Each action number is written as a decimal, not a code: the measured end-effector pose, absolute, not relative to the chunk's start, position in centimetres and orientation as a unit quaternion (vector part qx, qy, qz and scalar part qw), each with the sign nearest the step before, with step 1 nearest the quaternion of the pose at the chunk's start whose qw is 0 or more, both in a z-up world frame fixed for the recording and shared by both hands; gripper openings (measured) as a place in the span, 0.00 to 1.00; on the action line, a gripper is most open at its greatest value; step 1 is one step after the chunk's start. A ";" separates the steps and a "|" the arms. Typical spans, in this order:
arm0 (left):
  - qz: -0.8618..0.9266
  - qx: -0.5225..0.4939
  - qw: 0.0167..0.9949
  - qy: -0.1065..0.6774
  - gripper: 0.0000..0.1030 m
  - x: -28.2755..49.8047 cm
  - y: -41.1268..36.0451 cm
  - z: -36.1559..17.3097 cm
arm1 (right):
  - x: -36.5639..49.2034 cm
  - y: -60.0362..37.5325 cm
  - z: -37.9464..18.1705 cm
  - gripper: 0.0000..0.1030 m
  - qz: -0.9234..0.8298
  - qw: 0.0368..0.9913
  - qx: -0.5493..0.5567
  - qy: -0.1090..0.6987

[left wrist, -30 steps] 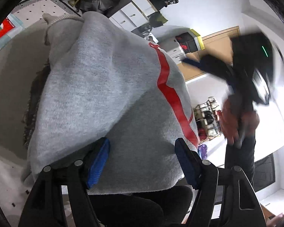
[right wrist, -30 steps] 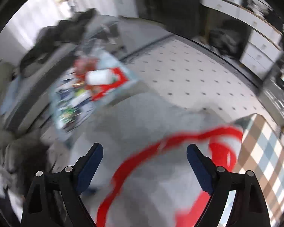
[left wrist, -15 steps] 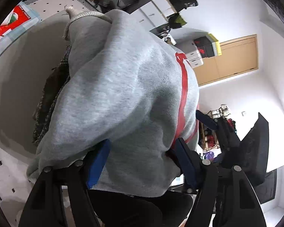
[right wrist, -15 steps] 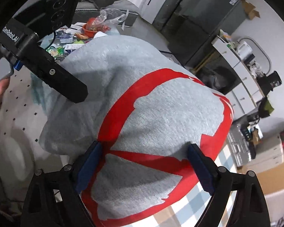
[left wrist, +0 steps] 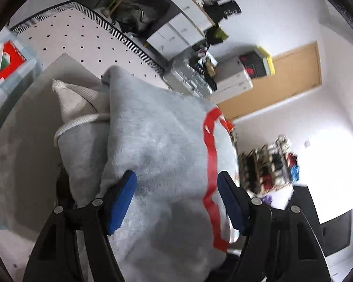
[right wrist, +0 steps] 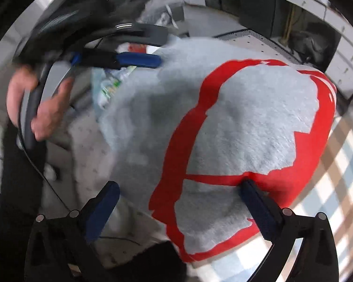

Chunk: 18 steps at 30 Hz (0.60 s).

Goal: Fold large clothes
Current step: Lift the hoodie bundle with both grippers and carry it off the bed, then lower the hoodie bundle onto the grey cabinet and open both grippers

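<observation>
Since half a second ago the left claw [left wrist: 176,202] has swung off the grey hoodie [left wrist: 162,164] toward the room, and the white drawstring [left wrist: 82,121] now lies in plain sight beside the hood. Its blue fingers [left wrist: 121,202] stand wide apart with the bunched grey cloth lying between them; neither pad visibly pinches it, so it holds nothing that can be seen. The right claw [right wrist: 176,209] is equally wide, its right finger [right wrist: 258,204] pressed against the hoodie's red print [right wrist: 176,141], its left finger clear of the cloth. The hoodie is heaped in a rounded mound just ahead of both claws. Beyond the hoodie's far edge lie the dotted rug [left wrist: 82,37] and white drawers [left wrist: 176,30]; to its right, a checked cloth [right wrist: 329,188].
</observation>
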<state>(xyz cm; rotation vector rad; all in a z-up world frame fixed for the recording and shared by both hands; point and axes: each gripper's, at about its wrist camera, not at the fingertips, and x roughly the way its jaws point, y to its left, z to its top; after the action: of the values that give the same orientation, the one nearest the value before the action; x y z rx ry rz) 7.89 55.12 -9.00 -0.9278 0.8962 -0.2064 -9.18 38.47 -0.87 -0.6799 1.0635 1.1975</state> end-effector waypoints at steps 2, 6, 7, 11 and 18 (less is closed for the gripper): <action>-0.101 -0.439 0.797 0.403 0.65 7.8 55.0 -9.7 | -9.6 38.4 -0.9 1.00 0.526 0.653 -0.298 0.455; -0.088 -0.442 0.807 0.381 0.65 6.0 54.6 -8.3 | -9.3 37.7 0.4 1.00 0.548 0.665 -0.248 0.442; -0.071 -0.431 0.817 0.377 0.65 5.6 54.1 -6.9 | -8.8 36.5 1.3 1.00 0.566 0.670 -0.199 0.437; -0.033 -0.335 0.883 0.327 0.65 1.0 49.7 -2.2 | -7.7 29.8 4.3 1.00 0.589 0.703 -0.029 0.397; 0.055 -0.141 0.961 0.233 0.89 -10.8 36.4 3.5 | -16.0 18.5 7.9 1.00 0.583 0.787 0.014 0.204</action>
<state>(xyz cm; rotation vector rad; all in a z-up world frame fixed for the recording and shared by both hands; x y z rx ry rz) -10.83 36.43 3.53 -0.2859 0.4722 0.1106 -16.02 18.49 7.87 0.0306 0.4398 1.2561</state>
